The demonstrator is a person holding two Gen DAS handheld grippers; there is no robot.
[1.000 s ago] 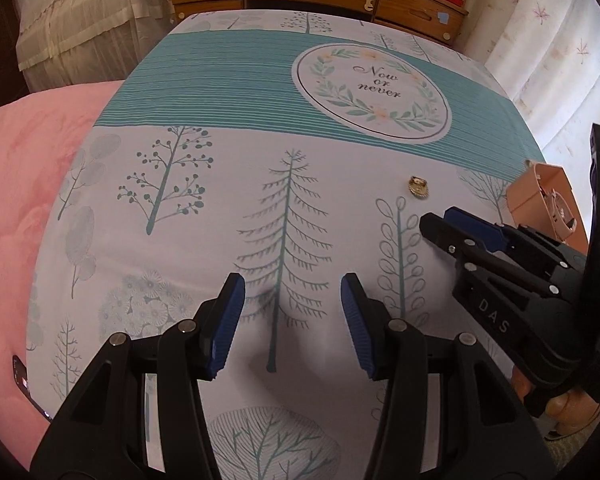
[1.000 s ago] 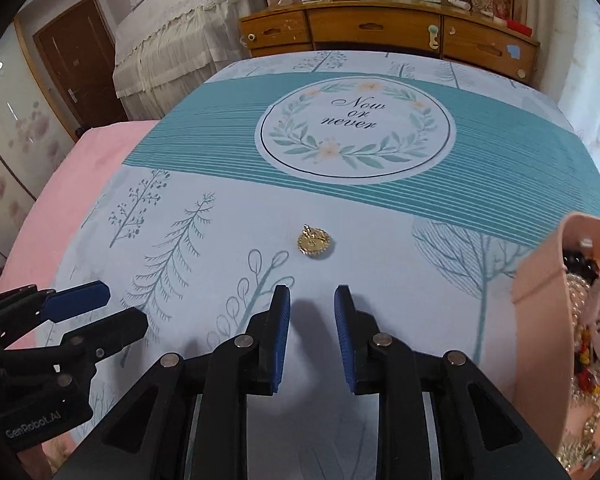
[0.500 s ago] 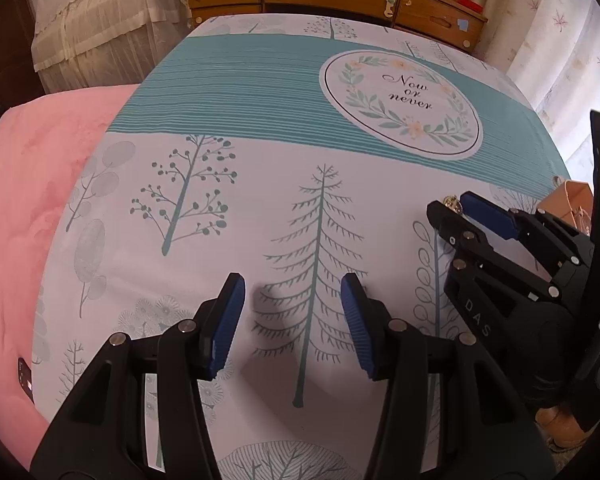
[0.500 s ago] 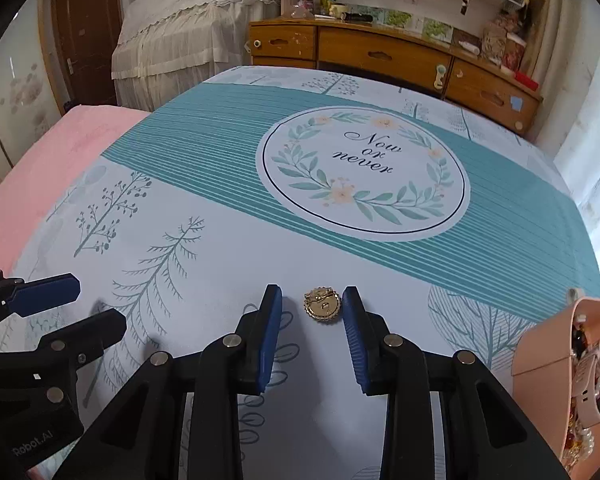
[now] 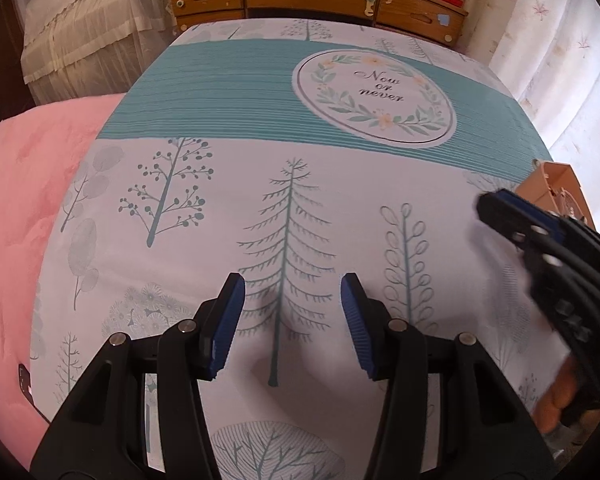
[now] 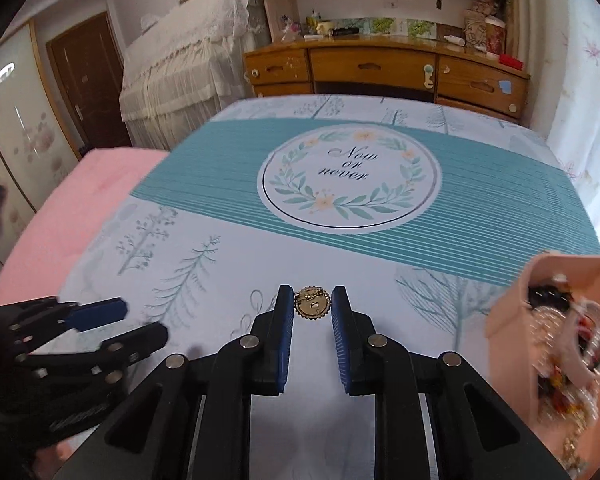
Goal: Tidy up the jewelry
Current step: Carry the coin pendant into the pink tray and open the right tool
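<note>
Lifted brooch (image 6: 312,306), clamped in right tongs (image 6: 311,300), unseen leftward.

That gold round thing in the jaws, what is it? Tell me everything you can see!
It looks like a brooch: a small gold metal disc with a frilly scalloped rim and a pin bar across its top. We see what seems its back. It stands upright on edge, pinched between the blue pads of the right gripper, whose jaws have just been closing. It seems lifted off the bedspread.
</note>
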